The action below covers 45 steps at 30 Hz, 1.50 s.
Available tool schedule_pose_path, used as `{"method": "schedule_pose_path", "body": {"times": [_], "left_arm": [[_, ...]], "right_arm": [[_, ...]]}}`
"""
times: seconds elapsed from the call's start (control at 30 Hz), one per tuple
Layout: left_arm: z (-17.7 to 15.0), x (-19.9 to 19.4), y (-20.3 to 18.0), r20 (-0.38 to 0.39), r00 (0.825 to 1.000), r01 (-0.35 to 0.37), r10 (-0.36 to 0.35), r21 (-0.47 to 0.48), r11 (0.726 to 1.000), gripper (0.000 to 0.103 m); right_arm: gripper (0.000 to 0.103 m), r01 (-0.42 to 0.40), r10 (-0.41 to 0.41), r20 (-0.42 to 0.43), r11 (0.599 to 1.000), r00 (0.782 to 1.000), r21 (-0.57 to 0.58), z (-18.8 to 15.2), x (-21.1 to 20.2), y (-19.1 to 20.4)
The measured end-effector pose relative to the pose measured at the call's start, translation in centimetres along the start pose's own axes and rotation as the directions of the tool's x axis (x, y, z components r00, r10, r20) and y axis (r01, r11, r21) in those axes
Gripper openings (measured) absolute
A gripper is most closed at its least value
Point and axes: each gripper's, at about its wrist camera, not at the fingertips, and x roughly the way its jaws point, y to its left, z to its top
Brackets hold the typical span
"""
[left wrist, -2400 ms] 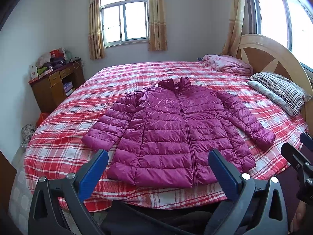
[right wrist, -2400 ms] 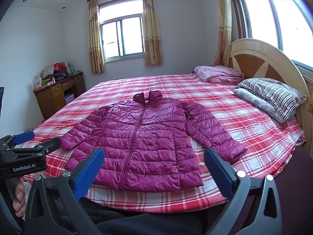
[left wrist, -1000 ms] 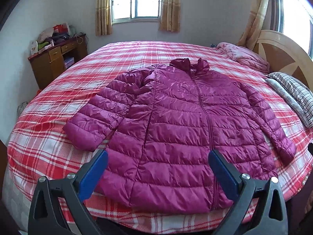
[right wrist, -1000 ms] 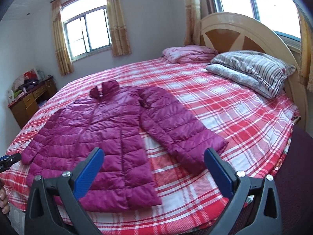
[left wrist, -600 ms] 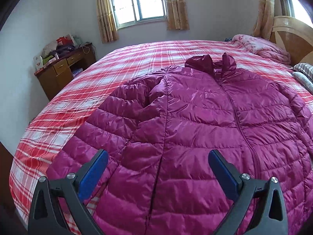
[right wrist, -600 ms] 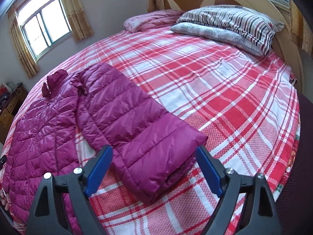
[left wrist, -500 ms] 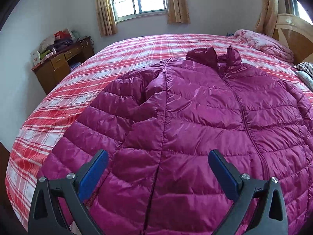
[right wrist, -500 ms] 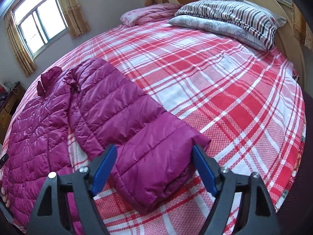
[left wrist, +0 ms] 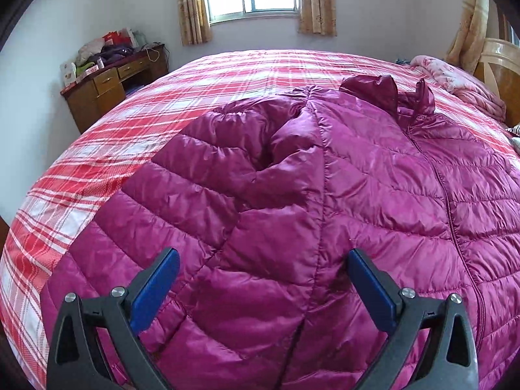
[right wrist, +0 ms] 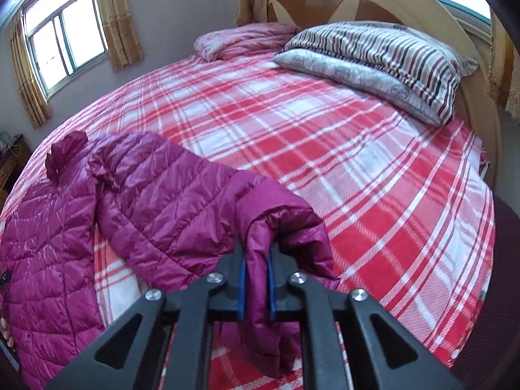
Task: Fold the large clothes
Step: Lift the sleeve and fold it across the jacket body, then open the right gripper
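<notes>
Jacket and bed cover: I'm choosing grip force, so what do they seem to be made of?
Jacket: looks like thin glossy synthetic shell, probably nylon or polyester, over soft padding; it shines under window light and puffs between stitched rows. Its sleeve squashes flat in the shut right gripper.
Bed cover: seems matte woven plaid cloth, cotton-like; no sheen.

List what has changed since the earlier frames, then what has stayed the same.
The right gripper moved in and closed on the cuff of the jacket's sleeve, lifting it off the bedspread. The left gripper came down close over the jacket near its side seam, jaws still open. The jacket body stays flat; pillows unmoved.
</notes>
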Motion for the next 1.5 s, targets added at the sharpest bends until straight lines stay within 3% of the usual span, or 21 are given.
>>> {"method": "schedule_pose_path", "body": {"times": [0.23,0.37,0.53,0.9,1.5], "left_arm": [[-0.7,0.2,0.0,0.001,1.000,0.021,-0.021,-0.015,1.000,0.102],[-0.9,0.2,0.3,0.004,0.999,0.037,-0.037,-0.028,0.999,0.102],[-0.9,0.3,0.8,0.003,0.998,0.060,-0.060,-0.050,0.997,0.102],[-0.9,0.5,1.6,0.002,0.996,0.090,-0.090,-0.088,0.992,0.102],[-1.5,1.3,1.1,-0.013,0.997,0.080,-0.081,-0.059,0.995,0.102]], "right_arm": [[0.012,0.028,-0.009,0.178,0.994,0.984,-0.104,5.8,-4.3,4.6],[0.012,0.036,0.014,0.263,0.982,0.965,-0.184,7.6,-6.1,8.5],[0.012,0.011,0.070,0.310,0.968,0.948,-0.252,8.3,-7.4,12.4],[0.012,-0.037,0.163,0.316,0.929,0.934,-0.368,8.3,-7.3,19.3],[0.012,-0.108,0.292,0.230,0.804,0.928,-0.584,5.4,-4.9,31.5]]}}
